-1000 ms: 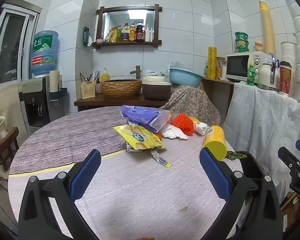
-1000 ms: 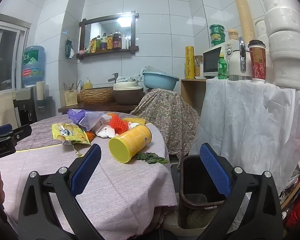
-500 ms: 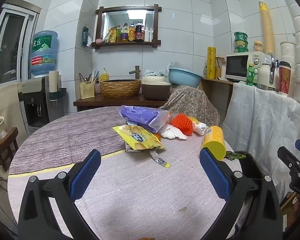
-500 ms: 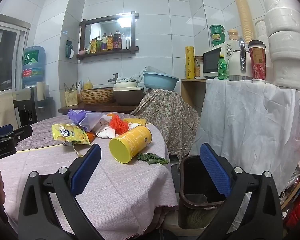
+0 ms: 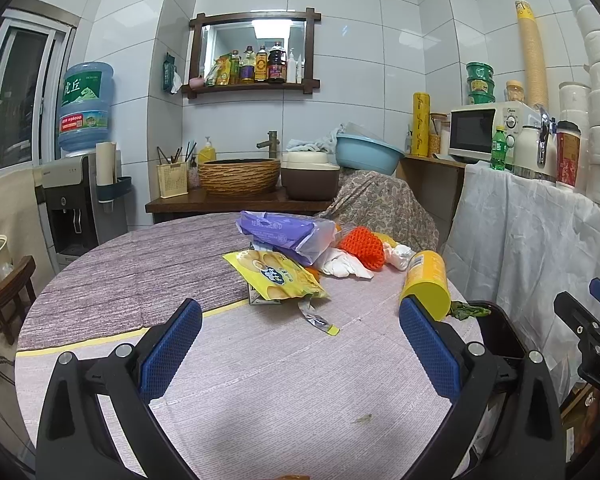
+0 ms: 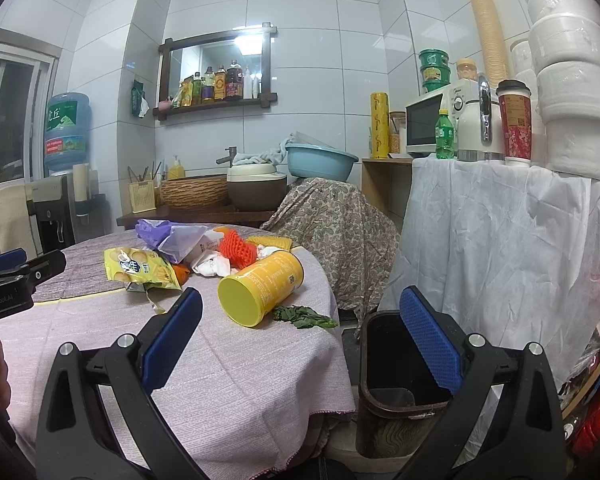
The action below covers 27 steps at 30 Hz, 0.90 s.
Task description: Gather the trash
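Observation:
Trash lies in a pile on the round table: a yellow snack bag, a purple wrapper, orange foam netting, white crumpled paper, a yellow can on its side and a green leaf. The same can, snack bag and leaf show in the right wrist view. My left gripper is open and empty, short of the pile. My right gripper is open and empty, between the table edge and a dark trash bin.
A white-draped counter with a microwave and cups stands right of the bin. A cloth-covered object sits behind the table. A sink shelf and water dispenser line the back wall.
Both grippers have stayed open and almost still. The left view has crept slightly; nothing on the table has moved.

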Available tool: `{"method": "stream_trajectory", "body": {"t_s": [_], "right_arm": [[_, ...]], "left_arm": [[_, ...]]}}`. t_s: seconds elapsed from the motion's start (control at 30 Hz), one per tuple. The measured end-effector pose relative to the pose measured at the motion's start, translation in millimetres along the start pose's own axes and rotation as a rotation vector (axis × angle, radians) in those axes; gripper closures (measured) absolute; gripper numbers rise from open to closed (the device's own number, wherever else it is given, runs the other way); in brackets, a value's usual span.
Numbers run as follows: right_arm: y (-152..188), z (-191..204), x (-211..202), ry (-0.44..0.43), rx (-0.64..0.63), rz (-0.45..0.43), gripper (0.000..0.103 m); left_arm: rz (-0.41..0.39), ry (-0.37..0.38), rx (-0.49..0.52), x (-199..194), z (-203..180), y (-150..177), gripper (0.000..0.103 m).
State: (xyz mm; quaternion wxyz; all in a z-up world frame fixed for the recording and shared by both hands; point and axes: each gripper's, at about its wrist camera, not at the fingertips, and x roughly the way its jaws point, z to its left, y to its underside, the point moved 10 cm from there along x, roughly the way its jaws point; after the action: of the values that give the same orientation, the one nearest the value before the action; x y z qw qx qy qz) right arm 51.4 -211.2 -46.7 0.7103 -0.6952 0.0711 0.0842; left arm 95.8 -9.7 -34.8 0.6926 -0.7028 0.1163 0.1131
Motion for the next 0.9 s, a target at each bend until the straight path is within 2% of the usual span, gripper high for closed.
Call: {"method": "stream_trajectory", "body": {"t_s": [0.9], "right_arm": [[3.9, 4.3, 0.9, -0.004, -0.002, 0.008, 0.005]], "left_arm": [[0.004, 0.005, 0.002, 2.0, 1.7, 2.9, 0.005]]}}
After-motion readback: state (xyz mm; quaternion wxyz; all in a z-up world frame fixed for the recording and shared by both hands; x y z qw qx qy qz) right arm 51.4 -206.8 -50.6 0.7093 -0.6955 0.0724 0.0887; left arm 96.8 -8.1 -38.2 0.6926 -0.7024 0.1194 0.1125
